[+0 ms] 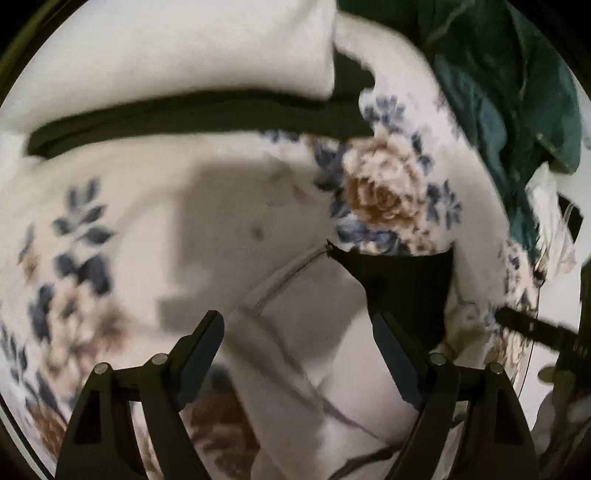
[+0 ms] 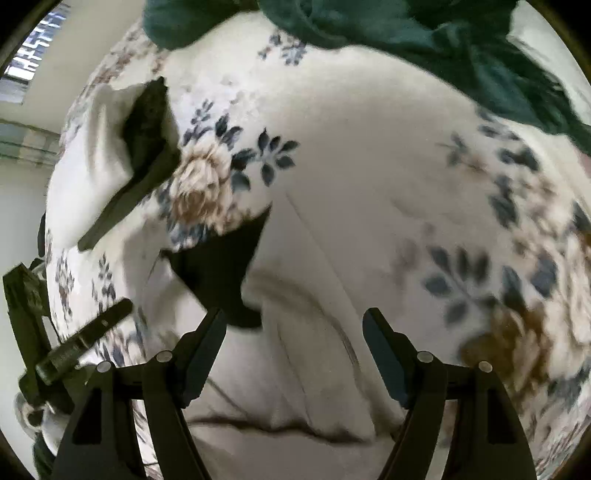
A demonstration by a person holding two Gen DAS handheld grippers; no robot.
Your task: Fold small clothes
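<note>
A small white garment (image 1: pixel 314 332) with a seam and a black panel (image 1: pixel 402 280) lies on a floral bedspread (image 1: pixel 147 206). My left gripper (image 1: pixel 297 332) is open just above the white cloth, holding nothing. In the right wrist view the same white garment (image 2: pixel 295 350) and its black panel (image 2: pixel 218 266) lie under my right gripper (image 2: pixel 295 328), which is also open and empty. The left gripper's finger (image 2: pixel 88 336) shows at the lower left of the right wrist view. The right gripper's finger (image 1: pixel 535 328) shows at the right of the left wrist view.
A folded white and black piece (image 1: pixel 184 74) lies further back on the bedspread; it also shows in the right wrist view (image 2: pixel 110 158). A dark green garment (image 1: pixel 498 92) is heaped at the far side, and also shows in the right wrist view (image 2: pixel 406 33). A wall and window (image 2: pixel 29 62) are at left.
</note>
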